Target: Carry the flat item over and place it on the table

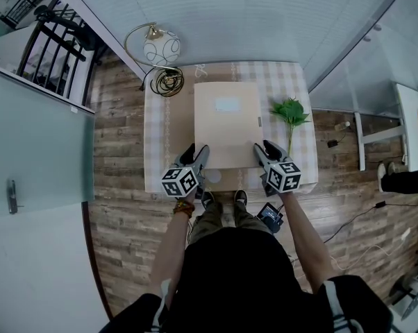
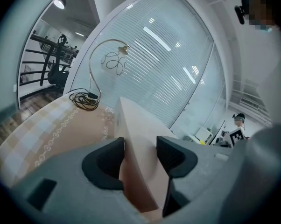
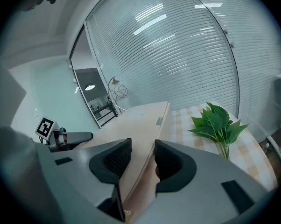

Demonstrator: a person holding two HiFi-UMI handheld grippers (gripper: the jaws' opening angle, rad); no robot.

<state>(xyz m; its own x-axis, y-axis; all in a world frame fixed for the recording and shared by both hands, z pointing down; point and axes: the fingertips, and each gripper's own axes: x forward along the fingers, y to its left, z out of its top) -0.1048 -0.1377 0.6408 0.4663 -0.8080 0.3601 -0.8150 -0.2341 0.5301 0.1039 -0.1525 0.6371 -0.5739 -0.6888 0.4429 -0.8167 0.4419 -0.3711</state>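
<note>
A flat beige cardboard box (image 1: pixel 226 123) hangs level over the checked table (image 1: pixel 162 141), held at its near end from both sides. My left gripper (image 1: pixel 196 151) is shut on the box's left edge, and in the left gripper view the box (image 2: pixel 141 125) fills the gap between the dark pads (image 2: pixel 113 157). My right gripper (image 1: pixel 263 149) is shut on the right edge; there the box (image 3: pixel 133 120) runs away from between the jaws. I cannot tell whether the box's underside touches the tablecloth.
A lamp with a curved gold stem (image 1: pixel 159 46) and a coil of cable (image 1: pixel 167 82) stand at the table's far left corner. A green leafy sprig (image 1: pixel 290 111) lies just right of the box. Windows with blinds lie beyond; wooden floor and cables surround the table.
</note>
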